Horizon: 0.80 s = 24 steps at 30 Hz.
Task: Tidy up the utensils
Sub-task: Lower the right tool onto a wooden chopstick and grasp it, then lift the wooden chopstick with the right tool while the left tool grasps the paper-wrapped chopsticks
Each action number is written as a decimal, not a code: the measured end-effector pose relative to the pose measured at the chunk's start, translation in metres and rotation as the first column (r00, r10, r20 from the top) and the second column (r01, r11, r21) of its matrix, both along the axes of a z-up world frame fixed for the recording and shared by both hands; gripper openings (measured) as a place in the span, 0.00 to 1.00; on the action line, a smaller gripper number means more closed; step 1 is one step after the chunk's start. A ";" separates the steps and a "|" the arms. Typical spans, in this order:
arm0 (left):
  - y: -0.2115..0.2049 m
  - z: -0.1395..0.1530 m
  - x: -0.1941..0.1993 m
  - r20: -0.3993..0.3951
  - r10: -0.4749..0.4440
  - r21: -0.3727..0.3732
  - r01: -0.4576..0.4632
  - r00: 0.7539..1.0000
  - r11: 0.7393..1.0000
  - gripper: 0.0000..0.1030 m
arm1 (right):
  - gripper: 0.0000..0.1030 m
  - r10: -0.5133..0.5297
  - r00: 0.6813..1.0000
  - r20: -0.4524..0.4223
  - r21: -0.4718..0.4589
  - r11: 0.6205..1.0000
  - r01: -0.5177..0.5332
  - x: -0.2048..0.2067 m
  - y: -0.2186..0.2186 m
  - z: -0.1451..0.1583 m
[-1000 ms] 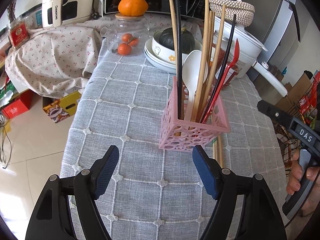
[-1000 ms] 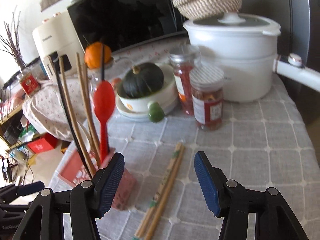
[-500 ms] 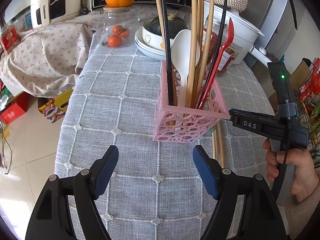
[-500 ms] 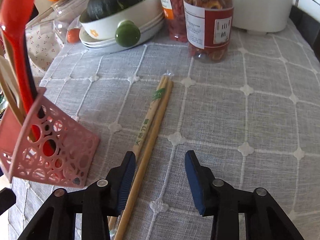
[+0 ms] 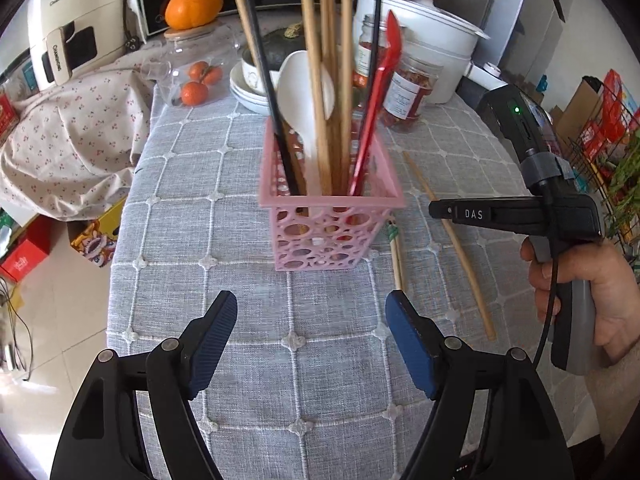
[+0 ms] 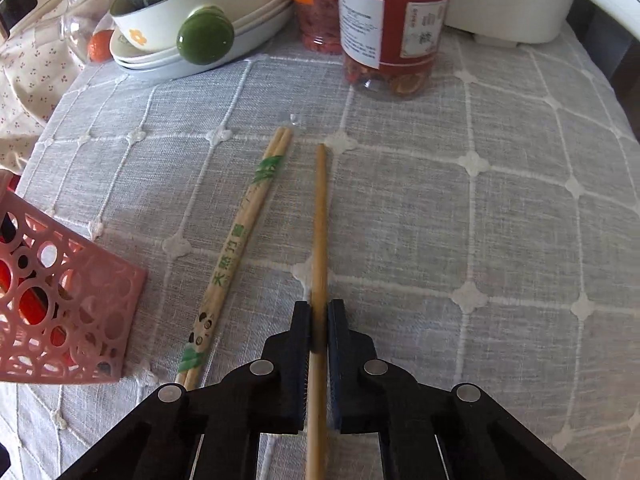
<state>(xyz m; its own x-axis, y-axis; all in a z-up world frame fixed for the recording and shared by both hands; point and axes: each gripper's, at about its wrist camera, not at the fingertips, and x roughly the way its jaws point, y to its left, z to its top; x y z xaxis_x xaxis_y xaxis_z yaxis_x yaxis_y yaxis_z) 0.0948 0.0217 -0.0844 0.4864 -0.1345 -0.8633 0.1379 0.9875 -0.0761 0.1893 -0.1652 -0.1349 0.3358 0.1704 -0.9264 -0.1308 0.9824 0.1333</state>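
Note:
A pink perforated utensil basket (image 5: 332, 224) stands on the grey checked tablecloth (image 5: 240, 200) and holds several wooden and black chopsticks, a white spoon (image 5: 304, 92) and a red spoon (image 5: 380, 92). Its corner shows in the right wrist view (image 6: 60, 304). My right gripper (image 6: 319, 312) is shut on a plain wooden chopstick (image 6: 320, 216) lying along the cloth; that chopstick also shows in the left wrist view (image 5: 452, 236). A joined printed chopstick pair (image 6: 236, 248) lies just left of it. My left gripper (image 5: 312, 320) is open and empty, in front of the basket.
At the back stand stacked white bowls with a dark green squash (image 6: 192, 12), two jars of dried food (image 6: 392, 24), a white pot (image 5: 424, 40), a glass jar with small oranges (image 5: 196, 80) and a microwave. The table's edge drops to the floor at left.
My right gripper moved forward and down and shut on one plain chopstick, now apart from the printed pair. My left gripper moved closer to the basket.

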 end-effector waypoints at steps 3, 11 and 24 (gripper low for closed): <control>-0.021 0.010 -0.007 0.005 -0.070 0.006 0.070 0.997 0.997 0.77 | 0.04 -0.037 0.999 -0.010 0.055 0.998 0.038 -0.017 -0.029 0.018; -0.099 0.020 0.016 -0.081 -0.171 0.035 0.174 0.982 0.984 0.50 | 0.04 -0.112 0.994 0.010 0.146 0.983 0.110 -0.067 -0.102 0.048; -0.148 -0.037 0.153 -0.231 0.016 0.260 0.045 0.973 0.965 0.35 | 0.04 -0.131 0.991 -0.007 0.238 0.963 0.129 -0.085 -0.155 0.030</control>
<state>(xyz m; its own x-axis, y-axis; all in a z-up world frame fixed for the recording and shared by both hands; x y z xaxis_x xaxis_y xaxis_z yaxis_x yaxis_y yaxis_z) 0.2482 -0.1267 -0.1209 0.2714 0.1053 -0.9567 0.1617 0.9749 0.1532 0.1044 -0.3198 -0.1046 0.3771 0.3393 -0.8618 -0.0060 0.9313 0.3641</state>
